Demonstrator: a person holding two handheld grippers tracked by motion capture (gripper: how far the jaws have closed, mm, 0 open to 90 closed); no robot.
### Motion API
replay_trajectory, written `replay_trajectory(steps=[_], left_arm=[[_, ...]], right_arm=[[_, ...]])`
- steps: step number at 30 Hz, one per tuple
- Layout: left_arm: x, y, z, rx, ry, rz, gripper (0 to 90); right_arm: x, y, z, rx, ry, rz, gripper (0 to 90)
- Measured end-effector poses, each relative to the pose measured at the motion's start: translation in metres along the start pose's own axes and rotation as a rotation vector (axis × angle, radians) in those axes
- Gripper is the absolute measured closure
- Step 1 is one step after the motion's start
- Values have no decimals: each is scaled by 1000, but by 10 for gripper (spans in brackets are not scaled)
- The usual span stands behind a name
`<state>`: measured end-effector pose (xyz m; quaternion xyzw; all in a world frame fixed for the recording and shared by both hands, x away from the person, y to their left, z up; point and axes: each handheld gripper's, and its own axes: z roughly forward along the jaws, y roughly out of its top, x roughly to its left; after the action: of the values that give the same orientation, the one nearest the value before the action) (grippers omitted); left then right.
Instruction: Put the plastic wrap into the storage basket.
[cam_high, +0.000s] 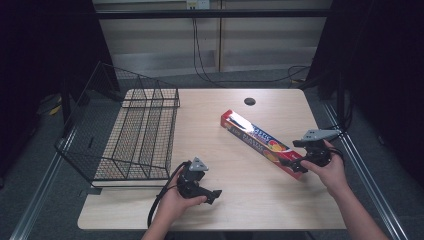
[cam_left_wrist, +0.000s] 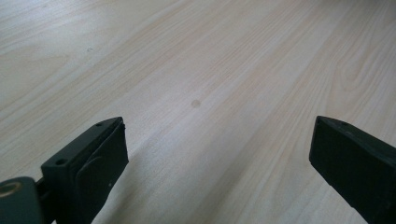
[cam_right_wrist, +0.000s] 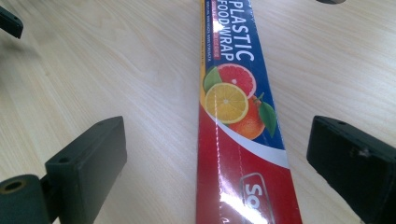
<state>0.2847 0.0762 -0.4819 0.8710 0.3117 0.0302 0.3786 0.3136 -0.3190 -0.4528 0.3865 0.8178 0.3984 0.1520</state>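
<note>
A long red and blue plastic food wrap box (cam_high: 255, 137) lies slantwise on the wooden table (cam_high: 210, 145), right of centre. My right gripper (cam_high: 299, 166) is at the box's near right end. In the right gripper view the box (cam_right_wrist: 233, 93) runs between the jaws of the right gripper (cam_right_wrist: 217, 158), which stand wide with a gap on both sides of it. My left gripper (cam_high: 216, 195) rests low over the table's front left. In the left gripper view its jaws (cam_left_wrist: 219, 154) are wide apart with only bare wood between them.
A black wire basket (cam_high: 145, 105) takes up the table's left side and hangs over its left edge. A dark round cable hole (cam_high: 249, 101) sits near the far edge. Bare wood lies between the two grippers.
</note>
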Motion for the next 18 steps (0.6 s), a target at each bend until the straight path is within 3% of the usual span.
replay_trajectory(steps=[6,7,18], left_arm=[[0,1,-2,16,-8,12,46],[0,0,-1,-7,-7,-2,46],[0,0,-2,21,-19,15,48]], right_arm=[[4,4,1,17,3,-16,49],[4,4,1,17,3,-16,49],[6,18,22,71,18,-22,39]])
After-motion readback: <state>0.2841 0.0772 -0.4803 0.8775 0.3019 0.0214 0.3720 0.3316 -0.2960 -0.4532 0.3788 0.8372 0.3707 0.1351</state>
